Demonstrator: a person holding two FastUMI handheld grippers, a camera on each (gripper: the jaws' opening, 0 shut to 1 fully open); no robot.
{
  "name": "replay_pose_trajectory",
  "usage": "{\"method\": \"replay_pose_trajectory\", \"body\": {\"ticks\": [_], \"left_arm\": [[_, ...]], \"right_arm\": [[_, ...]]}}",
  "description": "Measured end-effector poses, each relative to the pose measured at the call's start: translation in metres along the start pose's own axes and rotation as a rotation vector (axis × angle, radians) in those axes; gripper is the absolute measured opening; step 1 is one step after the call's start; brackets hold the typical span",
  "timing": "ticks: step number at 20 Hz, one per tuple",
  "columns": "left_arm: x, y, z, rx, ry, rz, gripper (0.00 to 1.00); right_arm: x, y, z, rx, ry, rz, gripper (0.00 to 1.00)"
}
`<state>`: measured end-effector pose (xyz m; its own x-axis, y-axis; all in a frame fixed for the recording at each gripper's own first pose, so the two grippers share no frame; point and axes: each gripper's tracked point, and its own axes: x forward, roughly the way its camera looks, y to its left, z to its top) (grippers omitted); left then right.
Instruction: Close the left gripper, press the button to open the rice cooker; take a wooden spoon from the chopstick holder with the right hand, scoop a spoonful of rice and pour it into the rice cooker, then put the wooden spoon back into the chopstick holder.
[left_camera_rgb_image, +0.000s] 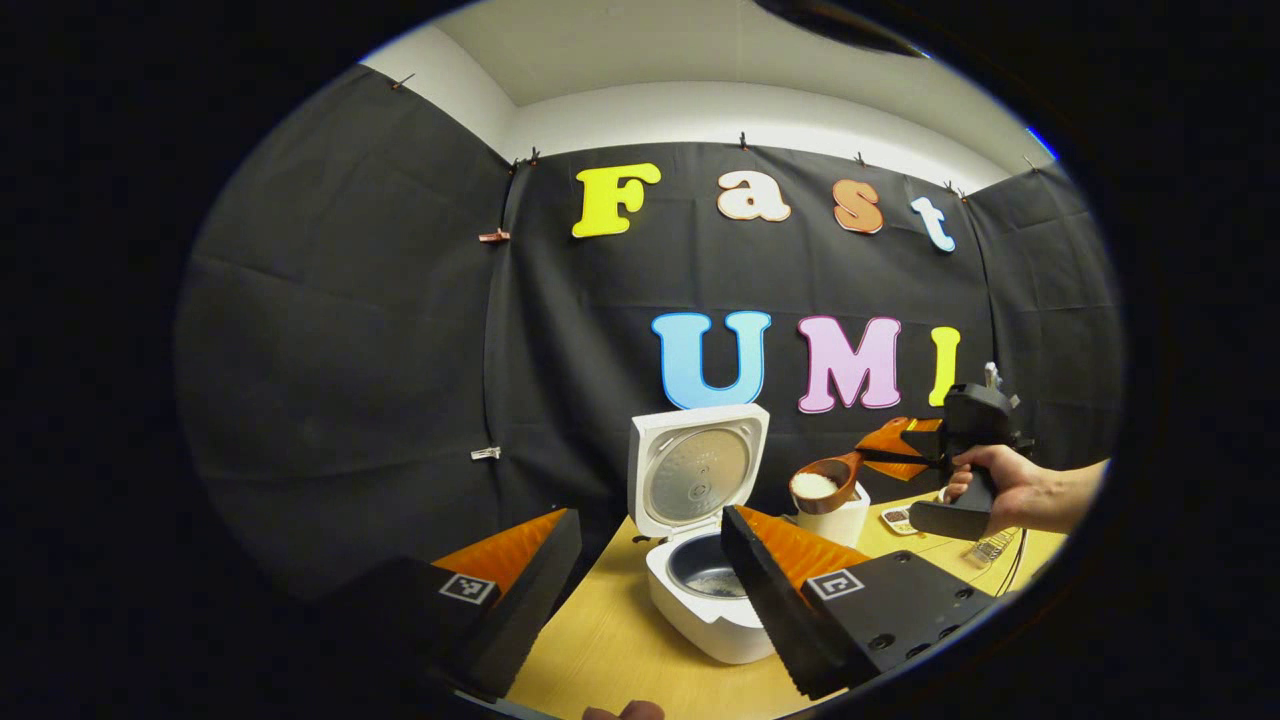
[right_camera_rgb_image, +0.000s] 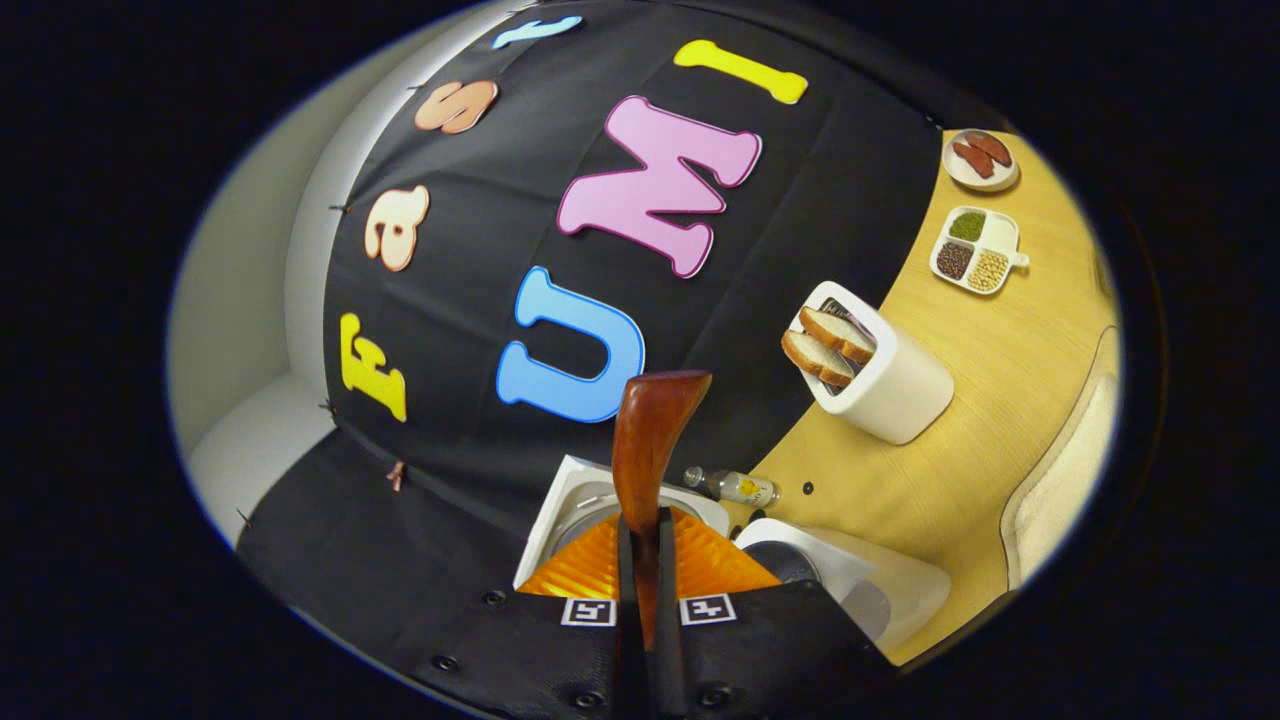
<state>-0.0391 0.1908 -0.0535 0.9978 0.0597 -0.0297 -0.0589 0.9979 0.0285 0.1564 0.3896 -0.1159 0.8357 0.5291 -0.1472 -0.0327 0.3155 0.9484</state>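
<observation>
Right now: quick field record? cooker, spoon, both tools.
rice cooker: lid up, pot open
wooden spoon: held level, bowl full of rice, above a white container, right of the cooker
right tool: shut on the spoon handle
left tool: open, holding nothing, facing the cooker
table: light wood

Black cloth (left_camera_rgb_image: 350, 330) hangs as the booth's wall, pinned along its top edge by small clips (left_camera_rgb_image: 493, 236). Above it runs a band of white wall (left_camera_rgb_image: 700, 115) meeting a pale ceiling (left_camera_rgb_image: 640, 50). Below, a light wood-grain counter (left_camera_rgb_image: 620, 640) stands against the cloth.
</observation>
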Motion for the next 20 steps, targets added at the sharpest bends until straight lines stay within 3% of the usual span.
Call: {"method": "replay_pose_trajectory", "body": {"ticks": [9, 15, 20], "left_arm": [[0.021, 0.022, -0.026, -0.018, 0.041, 0.021, 0.97], [0.028, 0.036, -0.036, -0.036, 0.063, 0.037, 0.97], [0.027, 0.040, -0.038, -0.044, 0.060, 0.038, 0.97]], "right_arm": [[0.053, 0.006, -0.047, -0.579, 0.066, -0.040, 0.08], [0.062, 0.013, -0.082, -0.920, 0.122, 0.013, 0.08], [0.055, 0.034, -0.097, -1.106, 0.126, 0.112, 0.08]]}}
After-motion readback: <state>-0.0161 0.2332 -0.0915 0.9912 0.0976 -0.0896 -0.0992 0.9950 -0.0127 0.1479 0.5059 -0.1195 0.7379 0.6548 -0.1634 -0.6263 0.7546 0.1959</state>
